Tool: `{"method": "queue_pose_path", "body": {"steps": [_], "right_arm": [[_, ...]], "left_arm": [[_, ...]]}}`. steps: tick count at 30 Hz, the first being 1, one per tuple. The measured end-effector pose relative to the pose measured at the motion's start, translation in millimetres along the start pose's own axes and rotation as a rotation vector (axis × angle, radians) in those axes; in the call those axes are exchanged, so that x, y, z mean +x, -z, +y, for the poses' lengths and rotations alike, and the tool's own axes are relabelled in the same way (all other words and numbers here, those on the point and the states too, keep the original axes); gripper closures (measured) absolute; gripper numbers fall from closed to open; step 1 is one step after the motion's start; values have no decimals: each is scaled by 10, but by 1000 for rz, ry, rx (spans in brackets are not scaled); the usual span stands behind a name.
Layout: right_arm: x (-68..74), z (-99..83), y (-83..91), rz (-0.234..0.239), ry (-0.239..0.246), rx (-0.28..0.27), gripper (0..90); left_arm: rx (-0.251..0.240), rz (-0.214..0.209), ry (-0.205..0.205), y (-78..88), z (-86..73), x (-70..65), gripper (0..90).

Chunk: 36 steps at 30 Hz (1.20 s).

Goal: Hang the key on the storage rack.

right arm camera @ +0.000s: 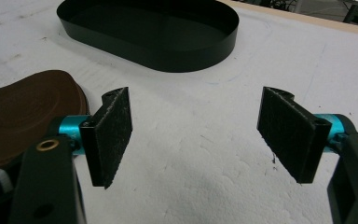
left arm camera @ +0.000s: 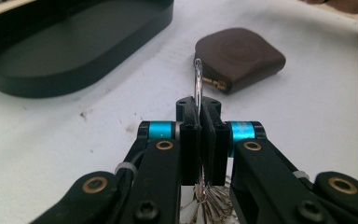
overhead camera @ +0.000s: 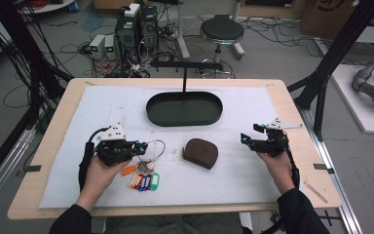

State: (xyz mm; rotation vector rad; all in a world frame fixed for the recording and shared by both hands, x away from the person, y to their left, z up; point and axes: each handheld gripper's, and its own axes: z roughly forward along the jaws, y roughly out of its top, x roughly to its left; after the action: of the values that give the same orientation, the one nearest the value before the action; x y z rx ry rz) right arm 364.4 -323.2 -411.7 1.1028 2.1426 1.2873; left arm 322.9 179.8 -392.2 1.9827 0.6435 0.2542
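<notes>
My left gripper (overhead camera: 143, 145) is shut on the metal key ring (overhead camera: 157, 147) of a bunch of keys with several coloured tags (overhead camera: 143, 180) that lie on the white mat. In the left gripper view the ring (left arm camera: 197, 79) stands up from between the closed pads (left arm camera: 190, 121), keys hanging below. A brown leather pouch (overhead camera: 200, 152) lies mid-table, just right of the ring (left arm camera: 239, 56). My right gripper (overhead camera: 244, 138) hovers open to the pouch's right; its pads (right arm camera: 113, 133) are wide apart with nothing between, the pouch (right arm camera: 25, 114) at their left.
A black oval tray (overhead camera: 152, 111) with an upright T-stand (overhead camera: 184, 73) sits at the back of the mat (overhead camera: 253, 170); it is empty (left arm camera: 9, 79), (right arm camera: 205, 46). A stool, cables and equipment stand on the floor beyond the table.
</notes>
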Motion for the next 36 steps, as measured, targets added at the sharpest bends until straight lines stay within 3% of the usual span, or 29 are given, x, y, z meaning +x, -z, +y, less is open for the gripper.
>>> {"method": "queue_pose_path", "body": {"steps": [26, 36], "right_arm": [[-15, 2, 17, -8, -7, -11, 269], [-7, 4, 17, -7, -9, -7, 269]], "left_arm": [[-96, 35, -105, 112, 627, 16, 864], [-111, 62, -110, 125, 800, 103, 864]]}}
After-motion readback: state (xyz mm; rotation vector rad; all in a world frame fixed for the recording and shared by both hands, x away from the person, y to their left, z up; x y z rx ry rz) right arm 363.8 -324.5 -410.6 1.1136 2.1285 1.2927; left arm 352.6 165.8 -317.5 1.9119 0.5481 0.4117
